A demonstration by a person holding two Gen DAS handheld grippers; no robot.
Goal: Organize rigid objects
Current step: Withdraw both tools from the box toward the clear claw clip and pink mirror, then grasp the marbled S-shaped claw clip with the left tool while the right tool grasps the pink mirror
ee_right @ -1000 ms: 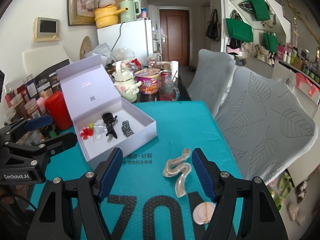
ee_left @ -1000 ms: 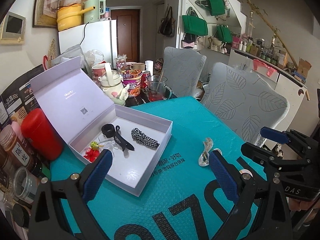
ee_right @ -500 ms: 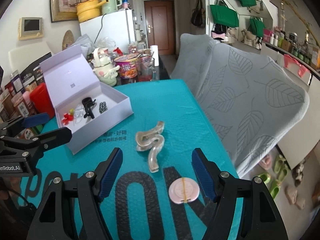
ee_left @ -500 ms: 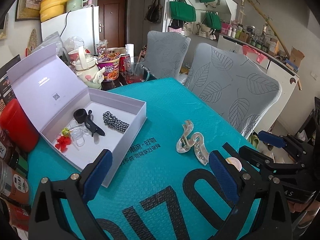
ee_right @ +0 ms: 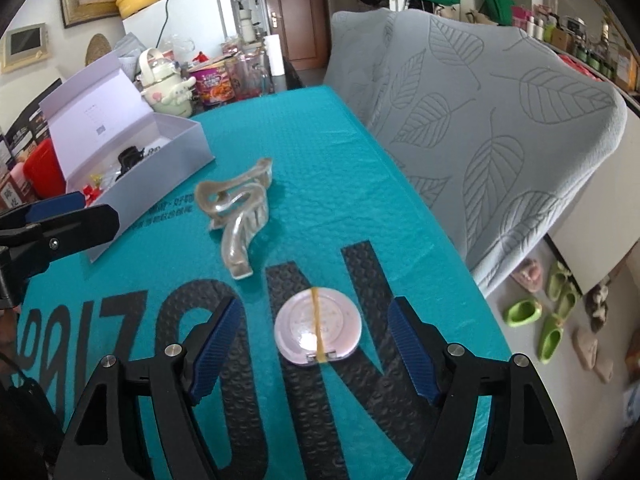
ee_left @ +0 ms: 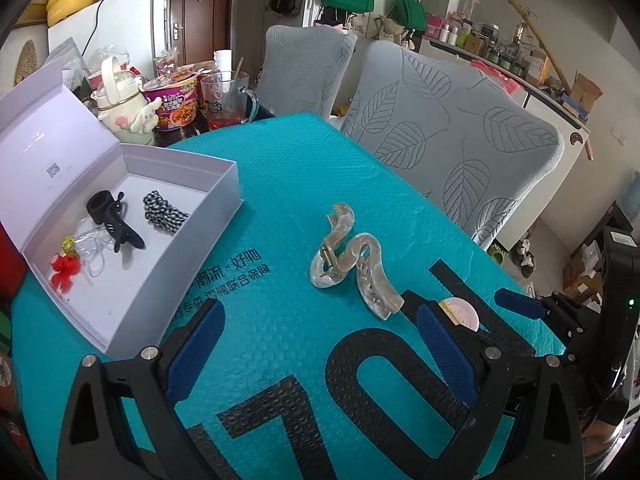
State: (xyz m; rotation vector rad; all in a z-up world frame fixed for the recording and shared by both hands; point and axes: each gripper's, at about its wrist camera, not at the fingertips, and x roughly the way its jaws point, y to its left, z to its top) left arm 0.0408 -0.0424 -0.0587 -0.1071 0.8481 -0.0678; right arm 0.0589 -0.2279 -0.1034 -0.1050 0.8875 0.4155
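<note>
A clear wavy hair claw lies on the teal mat, also in the right wrist view. A round pink compact with a yellow band lies near the mat's front right edge, between the fingers of my open right gripper; it also shows in the left wrist view. My left gripper is open and empty, just short of the claw. The open white box at the left holds a black clip, a checked scrunchie, clear bands and a red ornament.
Two grey leaf-patterned chairs stand along the table's right side. Behind the box are a white kettle toy, a noodle cup and a glass mug. A red container stands left of the box. The mat's right edge drops to the floor.
Both grippers have drawn back and swung right. The hair claw and the pink compact now show nearer; the compact has come between my right gripper's fingers. Both stay open.
</note>
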